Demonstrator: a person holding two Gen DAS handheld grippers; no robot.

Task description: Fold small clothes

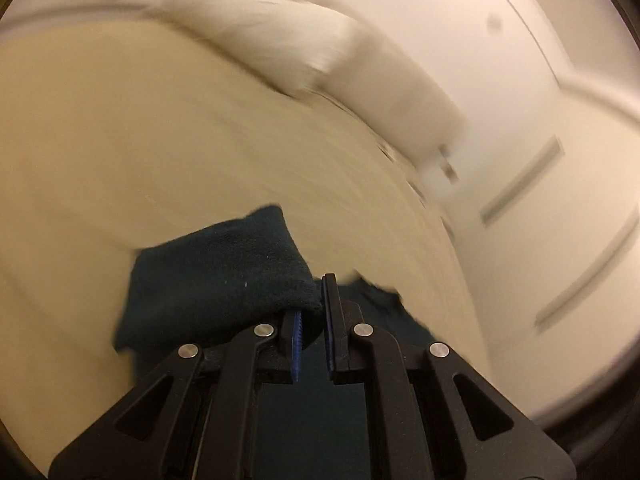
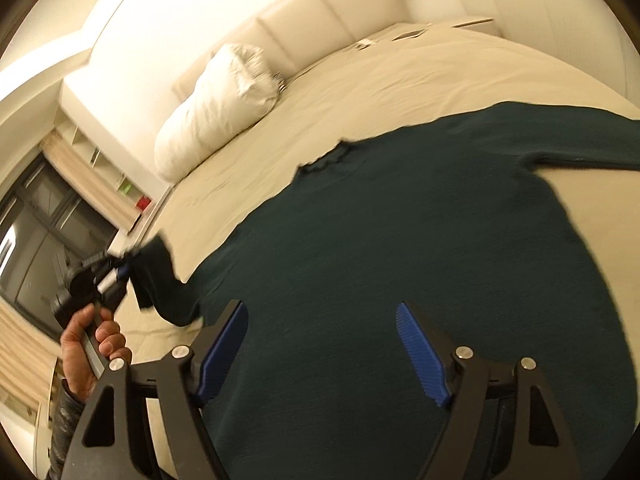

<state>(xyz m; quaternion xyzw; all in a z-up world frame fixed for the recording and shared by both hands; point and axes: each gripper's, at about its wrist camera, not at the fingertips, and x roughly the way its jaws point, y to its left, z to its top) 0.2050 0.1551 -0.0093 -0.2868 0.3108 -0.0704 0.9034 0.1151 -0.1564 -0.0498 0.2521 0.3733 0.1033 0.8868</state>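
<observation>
A dark green sweater [image 2: 400,248] lies spread flat on the cream bed [image 2: 400,72], neckline toward the pillow. My right gripper [image 2: 320,312] hovers open above the sweater's body, blue pads wide apart, holding nothing. My left gripper [image 1: 314,304] is shut on the cuff end of the sweater's left sleeve [image 1: 224,264] and holds it lifted off the bed. In the right wrist view the left gripper [image 2: 120,272] shows at the left, in a hand, with the sleeve [image 2: 160,280] hanging from it.
A white pillow [image 2: 216,108] lies against the padded headboard [image 2: 320,8]. Small flat items [image 2: 408,34] sit near the bed's far end. A dark window [image 2: 32,240] and shelves stand at the left. The left wrist view is motion-blurred.
</observation>
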